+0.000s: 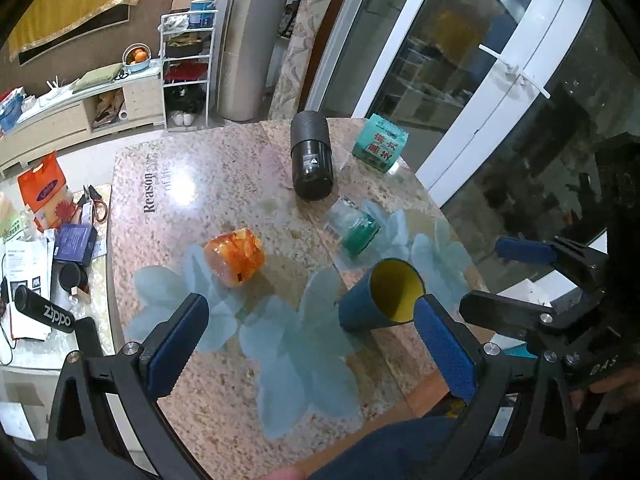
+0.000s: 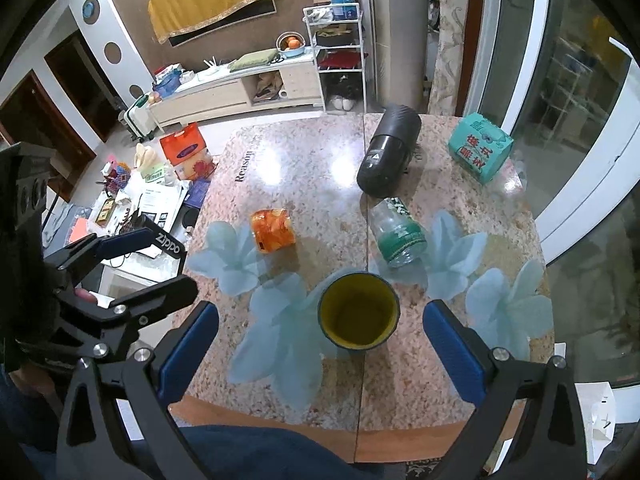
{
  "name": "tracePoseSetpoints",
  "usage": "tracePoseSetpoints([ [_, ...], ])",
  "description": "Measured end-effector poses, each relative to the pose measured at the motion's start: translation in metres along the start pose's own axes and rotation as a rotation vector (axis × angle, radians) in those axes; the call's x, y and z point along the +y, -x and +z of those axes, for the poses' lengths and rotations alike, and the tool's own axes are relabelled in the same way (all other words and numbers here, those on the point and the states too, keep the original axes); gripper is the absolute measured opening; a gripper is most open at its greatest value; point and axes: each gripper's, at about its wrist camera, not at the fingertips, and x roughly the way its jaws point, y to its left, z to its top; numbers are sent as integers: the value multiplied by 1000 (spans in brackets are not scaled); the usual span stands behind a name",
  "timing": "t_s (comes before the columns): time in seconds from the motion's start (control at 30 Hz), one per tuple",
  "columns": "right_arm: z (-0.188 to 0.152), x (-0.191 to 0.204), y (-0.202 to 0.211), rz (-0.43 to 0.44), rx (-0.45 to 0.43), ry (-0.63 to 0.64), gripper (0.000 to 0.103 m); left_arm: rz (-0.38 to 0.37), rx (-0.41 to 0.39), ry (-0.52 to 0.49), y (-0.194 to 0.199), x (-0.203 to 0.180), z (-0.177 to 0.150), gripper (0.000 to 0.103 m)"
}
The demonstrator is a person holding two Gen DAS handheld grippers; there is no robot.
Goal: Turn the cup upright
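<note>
Left tongs: spread wide, holding nothing, at the bottom of the left wrist view.
Right tongs: spread wide too, empty, with the cup sitting between the two blue pads but not touching them.
Cup: blue outside, yellow inside. It is low in the middle of the right wrist view. In the left wrist view it is at the lower right, tipped over on its side, mouth facing the tongs.
How the cup feels: I think it is light and stiff. The round side may roll or slip.
Where to grab: my guess is across the round side, near the mouth, one pad on each side.
Inside the cup: nothing that I can see.
Orange jar: lying on its side, left of the middle.
Black flask: lying down, upper middle.
Clear bottle: green label, lying down, just past the cup; looks empty.
Green tissue pack: upper right of the stone table.
</note>
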Motion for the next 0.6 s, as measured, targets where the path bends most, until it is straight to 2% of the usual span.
tracePoseSetpoints([
  [0.6, -3, -4, 8, 8, -12, -20, 103, -12, 2, -13, -2, -7, 4, 103],
])
